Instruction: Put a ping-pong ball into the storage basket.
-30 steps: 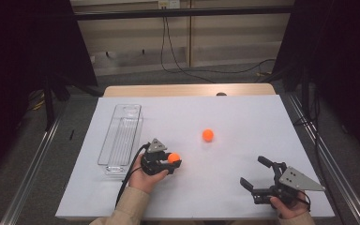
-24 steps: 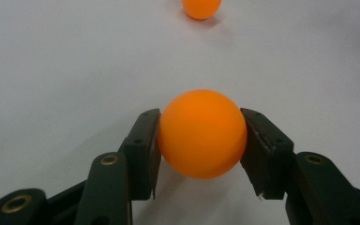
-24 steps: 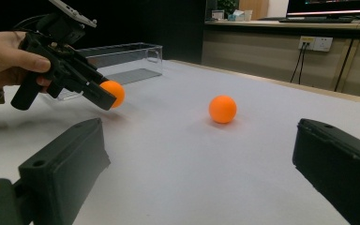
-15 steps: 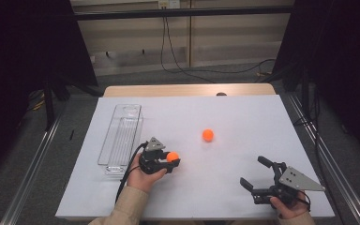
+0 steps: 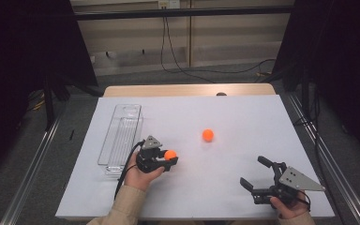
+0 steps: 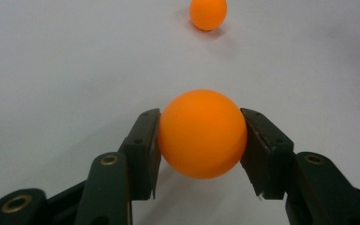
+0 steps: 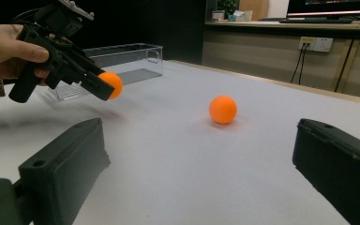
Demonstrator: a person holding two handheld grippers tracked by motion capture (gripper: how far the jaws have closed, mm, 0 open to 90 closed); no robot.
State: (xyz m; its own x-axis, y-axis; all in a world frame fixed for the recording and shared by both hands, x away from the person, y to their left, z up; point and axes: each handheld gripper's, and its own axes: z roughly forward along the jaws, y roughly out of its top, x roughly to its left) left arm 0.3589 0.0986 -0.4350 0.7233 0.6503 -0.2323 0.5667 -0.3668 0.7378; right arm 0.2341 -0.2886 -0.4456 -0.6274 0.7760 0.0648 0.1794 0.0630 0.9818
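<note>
The orange ball [image 6: 201,133] looks smooth, matt plastic between the left gripper's [image 6: 200,140] matt black jaws, the tray [image 5: 121,138] clear glossy plastic.

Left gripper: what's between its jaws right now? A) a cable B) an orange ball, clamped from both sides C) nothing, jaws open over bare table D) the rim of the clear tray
B. In the left gripper view the two black jaws of the left gripper press on either side of an orange ball, and the right gripper view shows it held above the table; a second orange ball lies free on the table.
</note>
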